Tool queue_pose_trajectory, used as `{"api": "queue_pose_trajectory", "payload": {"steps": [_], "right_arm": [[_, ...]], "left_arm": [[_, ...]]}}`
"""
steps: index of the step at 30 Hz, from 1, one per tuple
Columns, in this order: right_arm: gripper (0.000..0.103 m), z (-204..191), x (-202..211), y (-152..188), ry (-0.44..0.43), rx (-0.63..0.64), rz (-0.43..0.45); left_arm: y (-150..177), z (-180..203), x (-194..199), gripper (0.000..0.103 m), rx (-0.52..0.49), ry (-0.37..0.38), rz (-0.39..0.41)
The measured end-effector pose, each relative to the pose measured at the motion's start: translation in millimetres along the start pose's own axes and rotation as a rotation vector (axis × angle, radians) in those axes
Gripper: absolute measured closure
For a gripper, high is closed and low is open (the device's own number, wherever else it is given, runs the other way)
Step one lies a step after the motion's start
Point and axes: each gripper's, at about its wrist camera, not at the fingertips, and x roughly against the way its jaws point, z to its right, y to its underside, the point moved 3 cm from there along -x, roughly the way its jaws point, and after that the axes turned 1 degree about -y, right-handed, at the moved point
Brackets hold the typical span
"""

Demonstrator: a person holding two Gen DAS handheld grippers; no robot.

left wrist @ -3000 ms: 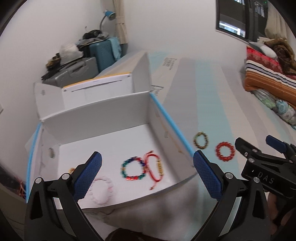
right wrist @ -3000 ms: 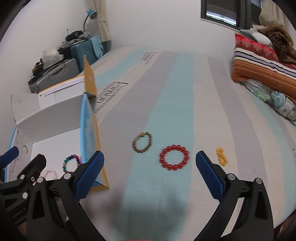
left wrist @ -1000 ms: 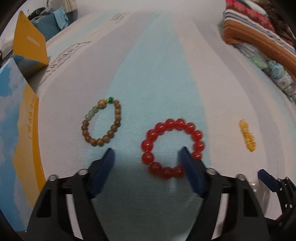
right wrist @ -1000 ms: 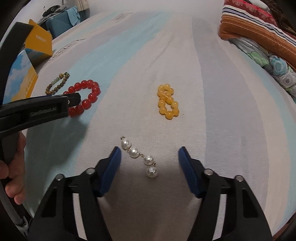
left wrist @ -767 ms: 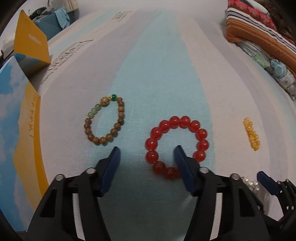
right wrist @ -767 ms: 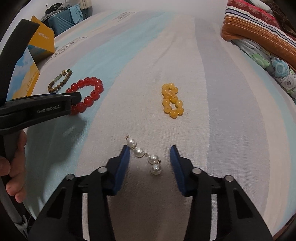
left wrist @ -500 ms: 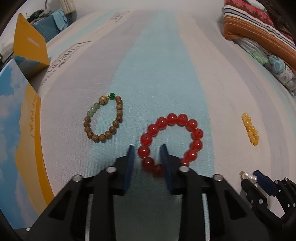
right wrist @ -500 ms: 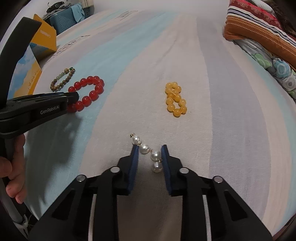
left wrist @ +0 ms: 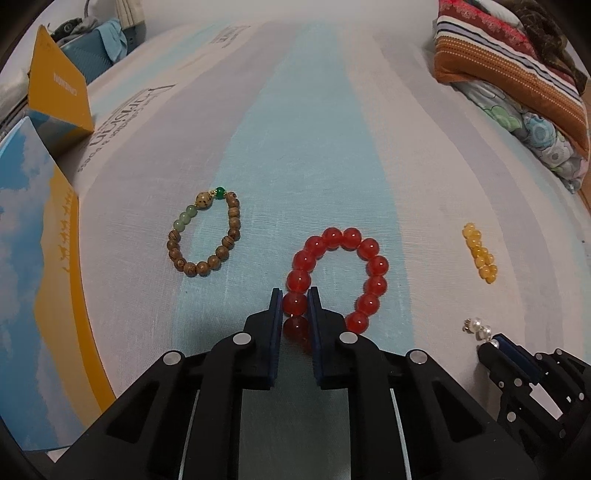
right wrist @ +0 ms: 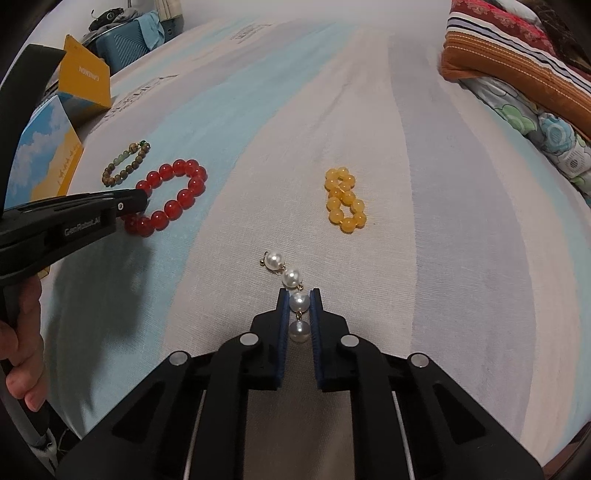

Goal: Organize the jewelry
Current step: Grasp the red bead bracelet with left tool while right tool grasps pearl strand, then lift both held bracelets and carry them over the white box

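Note:
On the striped bed sheet lies a red bead bracelet (left wrist: 341, 273), and my left gripper (left wrist: 294, 295) is shut on its near beads. In the right wrist view the same red bracelet (right wrist: 173, 194) shows at the left with the left gripper (right wrist: 142, 201) on it. My right gripper (right wrist: 299, 295) is shut on a short pearl strand (right wrist: 291, 277), its pads pressing the third pearl. The pearl strand (left wrist: 478, 328) also peeks out at the right gripper's tip in the left wrist view. A brown and green bead bracelet (left wrist: 205, 236) and a yellow bead bracelet (right wrist: 345, 205) lie loose on the sheet.
An open cardboard box (left wrist: 40, 258) with blue-and-yellow flaps stands at the left edge of the bed. Folded striped blankets (left wrist: 517, 74) are piled at the far right. A person's hand (right wrist: 20, 350) holds the left gripper's handle. Luggage (right wrist: 129, 29) sits beyond the bed.
Both grippers have gone from wide open to shut. The left closed on the red bracelet's near beads, the right on the pearl strand. Neither piece has left the sheet.

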Motion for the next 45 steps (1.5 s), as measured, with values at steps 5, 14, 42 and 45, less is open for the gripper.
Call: {"api": "queue_pose_trajectory", "payload": {"steps": [5,14,42,45], "right_arm": [[0.093,1.3,5.6,-0.8,0.003,-0.01,0.009],[0.093,3.6,17.6,-1.7,0.002,-0.025,0.031],[0.093,5.2,53.9,-3.6,0.004,-0.06,0.078],[0.093,3.9,58.6,-3.7,0.007,-0.064,0.086]], "left_arm": [[-0.8,-1.4,9.8,0.09,0.003,0.028,0.013],[-2.1,0.8,28.9,0.09,0.003,0.052,0.04],[1.6,4.3,73.2,0.09,-0.029,0.083,0.083],[2.8,2.8,80.4,0.09,-0.034,0.08,0.092]]}}
